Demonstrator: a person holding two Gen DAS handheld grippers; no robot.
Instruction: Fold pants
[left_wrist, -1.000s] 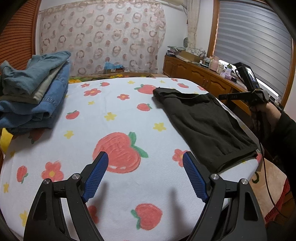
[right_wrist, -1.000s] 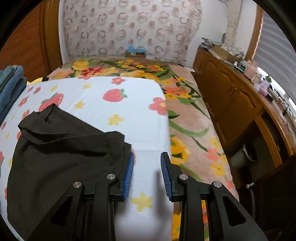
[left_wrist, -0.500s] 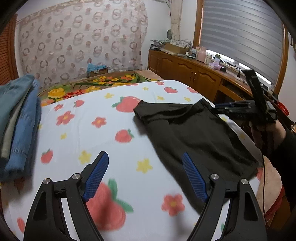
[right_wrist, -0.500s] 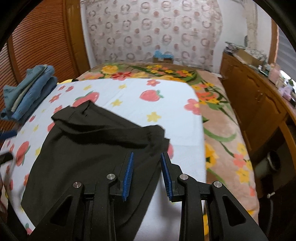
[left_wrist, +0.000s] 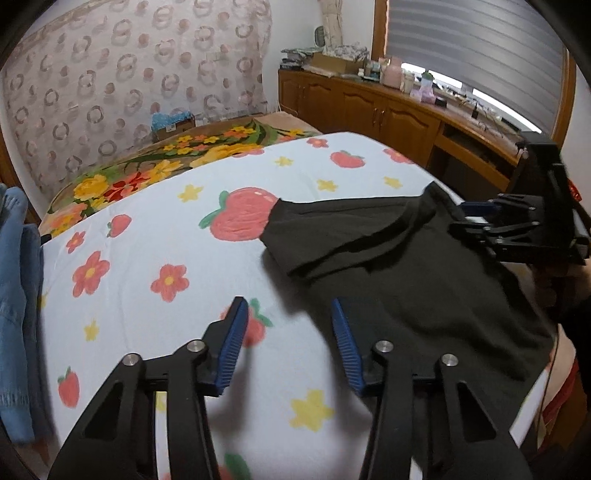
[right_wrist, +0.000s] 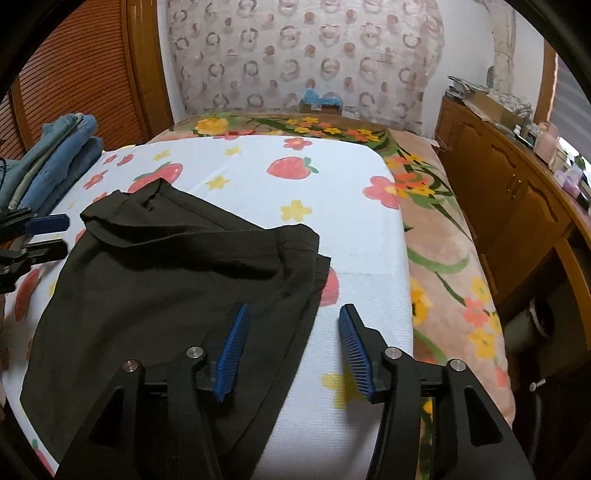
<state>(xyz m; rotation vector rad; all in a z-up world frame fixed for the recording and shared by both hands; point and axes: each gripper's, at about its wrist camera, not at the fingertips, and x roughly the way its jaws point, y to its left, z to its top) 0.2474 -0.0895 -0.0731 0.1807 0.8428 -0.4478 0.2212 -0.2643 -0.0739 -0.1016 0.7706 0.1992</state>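
Black pants lie flat on the strawberry-print sheet, with a fold across the waist end. My left gripper hovers over their left edge, one finger above the cloth and one above the sheet. Its jaws are closing and grip nothing. In the right wrist view my right gripper straddles the right edge of the pants. Its jaws are opening, and the pads stand clear of the cloth. Each gripper shows in the other's view: the right gripper at the pants' far side, the left gripper at the left.
Folded jeans are stacked at the sheet's left side. A floral blanket covers the bed beyond the sheet. Wooden cabinets with clutter on top run along the right wall. A blue-topped box sits at the bed's head.
My left gripper moved right, up to the pants, and its jaws narrowed. My right gripper's jaws widened, and it swung from the bare sheet to the pants' right edge.
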